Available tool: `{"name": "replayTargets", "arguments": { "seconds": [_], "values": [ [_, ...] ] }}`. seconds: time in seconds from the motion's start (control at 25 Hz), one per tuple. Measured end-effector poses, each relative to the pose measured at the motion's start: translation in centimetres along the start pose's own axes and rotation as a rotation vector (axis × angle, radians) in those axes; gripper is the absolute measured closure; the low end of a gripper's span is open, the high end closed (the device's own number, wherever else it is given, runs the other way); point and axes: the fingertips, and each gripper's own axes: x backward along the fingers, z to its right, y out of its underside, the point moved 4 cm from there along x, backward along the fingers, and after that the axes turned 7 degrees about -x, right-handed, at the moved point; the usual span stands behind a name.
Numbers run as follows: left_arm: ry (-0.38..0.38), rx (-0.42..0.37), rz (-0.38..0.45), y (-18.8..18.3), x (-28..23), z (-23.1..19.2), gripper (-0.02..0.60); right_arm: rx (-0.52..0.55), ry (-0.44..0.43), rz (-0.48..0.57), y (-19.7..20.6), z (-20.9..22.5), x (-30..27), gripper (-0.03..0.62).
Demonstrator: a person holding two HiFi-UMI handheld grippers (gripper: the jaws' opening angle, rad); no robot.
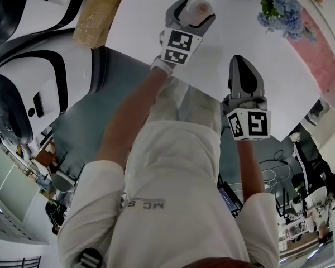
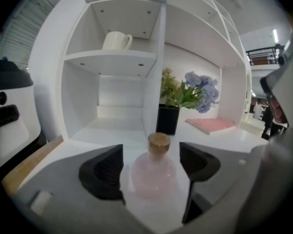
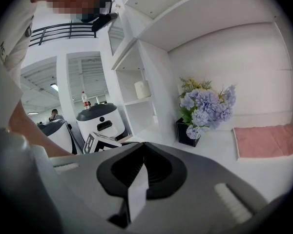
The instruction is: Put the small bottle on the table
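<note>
The small bottle, pale pink glass with a cork stopper, stands upright on the white table. My left gripper is around it, jaws spread wide. In the left gripper view the bottle sits between the two dark pads with a thin gap on each side, so nothing presses on it. My right gripper hovers over the table's near edge, to the right and closer to me. In the right gripper view its jaws are closed together with nothing held.
A black pot of blue flowers and a pink mat lie to the right. A white shelf unit holding a mug stands behind the bottle. A wooden board adjoins the table's left end, with white machines beyond.
</note>
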Motion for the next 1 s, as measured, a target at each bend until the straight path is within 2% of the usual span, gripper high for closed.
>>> {"name": "replayTargets", "arguments": {
  "seconds": [0.12, 0.36, 0.44, 0.64, 1.0],
  "values": [
    [0.008, -0.015, -0.035, 0.1, 1.9, 0.8, 0.266, 0.012, -0.005, 0.005, -0.3, -0.7, 0.5, 0.597],
    [0.071, 0.070, -0.019, -0.8, 6.4, 2.3, 0.365, 0.044, -0.022, 0.006, -0.6, -2.4, 2.1, 0.597],
    [0.060, 0.080, -0.011, -1.3, 8.1, 2.5, 0.413, 0.051, -0.020, 0.005, -0.6, -2.9, 2.7, 0.597],
    [-0.009, 0.071, 0.015, -3.4, 12.6, 2.5, 0.580, 0.061, -0.015, 0.011, -1.4, -4.0, 4.7, 0.597],
    [-0.018, 0.084, 0.064, -7.3, 20.2, 4.1, 0.581, -0.012, 0.027, 0.054, -4.0, -4.1, 8.6, 0.606]
  ]
}}
